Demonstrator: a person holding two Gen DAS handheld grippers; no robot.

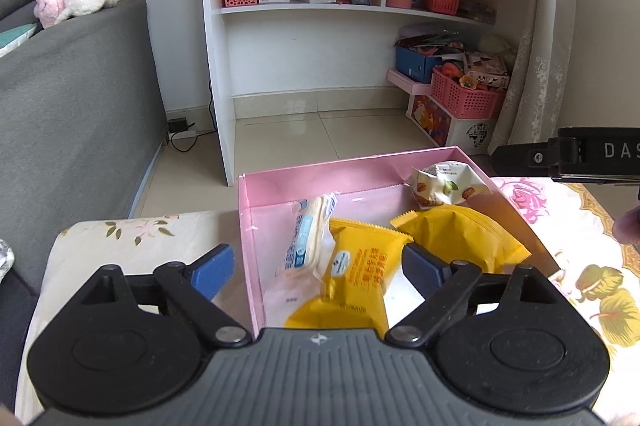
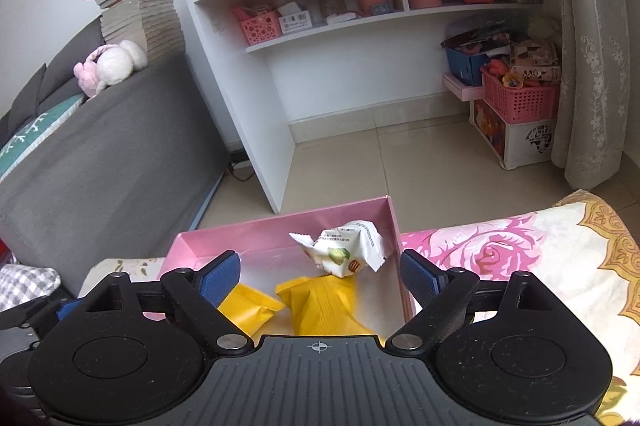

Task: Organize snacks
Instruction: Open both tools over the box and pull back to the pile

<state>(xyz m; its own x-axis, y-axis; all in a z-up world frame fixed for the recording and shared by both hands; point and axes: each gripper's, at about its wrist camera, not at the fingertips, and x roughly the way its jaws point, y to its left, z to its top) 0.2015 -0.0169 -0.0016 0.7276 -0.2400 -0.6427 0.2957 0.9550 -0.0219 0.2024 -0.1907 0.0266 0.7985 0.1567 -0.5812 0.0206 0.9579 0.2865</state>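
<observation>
the left gripper (image 1: 318, 268) hangs with its blue-padded fingers spread wide and holding nothing, straddling the near left wall of a pink box (image 1: 280, 172): its left finger sits outside the box over a floral cloth (image 1: 132, 230), its right finger inside. directly between and ahead of the fingers lie a clear-wrapped white snack bar (image 1: 306, 246) and a yellow packet (image 1: 356, 270) with red print, the bar overlapping the packet's left edge. just beyond the right finger rests a second yellow pouch (image 1: 460, 234), and at the box's far right corner a crumpled white packet (image 1: 444, 184) leans against the wall. a black part of the other tool (image 1: 568, 154) juts in from the right edge.

the right gripper (image 2: 320, 274) is likewise spread and empty, poised over the same pink box (image 2: 248, 230), its left finger over the inside and its right finger at the box's right wall. the white packet (image 2: 344, 252) sits just ahead between the fingers, with a yellow pouch (image 2: 320, 302) below it and another yellow packet (image 2: 248, 310) near the left finger. right of the gripper spreads a rose-patterned cloth (image 2: 500, 250). beyond the box stand a white desk with shelves (image 2: 360, 22), a grey sofa (image 2: 112, 154) and a pink basket (image 2: 516, 96) on the tiled floor's far side.
</observation>
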